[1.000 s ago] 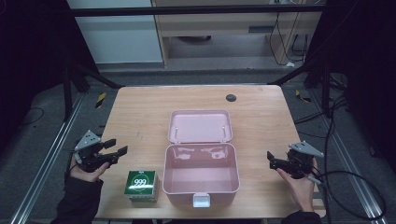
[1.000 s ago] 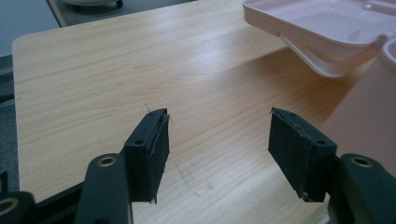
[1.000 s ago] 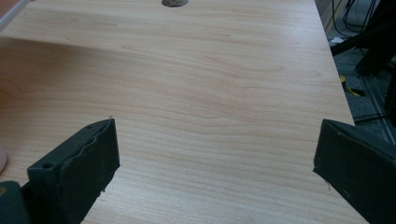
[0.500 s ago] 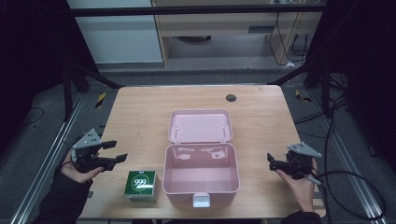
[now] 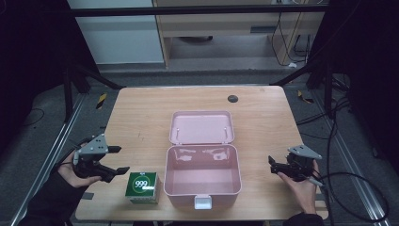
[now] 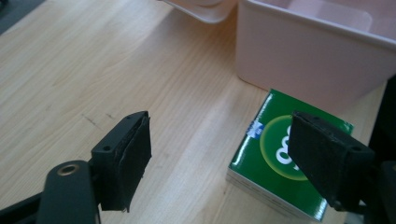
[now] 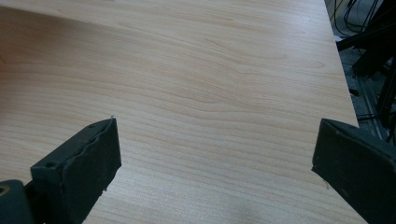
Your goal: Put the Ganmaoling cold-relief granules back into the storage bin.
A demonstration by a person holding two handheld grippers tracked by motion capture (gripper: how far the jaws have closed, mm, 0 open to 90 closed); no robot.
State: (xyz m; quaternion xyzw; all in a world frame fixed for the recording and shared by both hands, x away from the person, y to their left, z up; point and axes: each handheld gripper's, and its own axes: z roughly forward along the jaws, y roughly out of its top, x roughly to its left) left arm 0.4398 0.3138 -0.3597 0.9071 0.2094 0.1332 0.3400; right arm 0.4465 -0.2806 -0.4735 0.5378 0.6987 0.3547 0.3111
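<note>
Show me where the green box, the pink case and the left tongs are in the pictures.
green box (image 5: 142, 186), high view, on its printed top face.
pink case (image 5: 202, 202), high view, on the white latch of its front wall.
left tongs (image 5: 117, 159), high view, midway between the two open fingertips.

Overhead light on wooden surface; surroundings dark, nearly black. High view soft, slightly grainy. Both gripper views sharper on wood grain; near jaws blurred. Shadow band, perhaps, across top-left of right gripper view.
</note>
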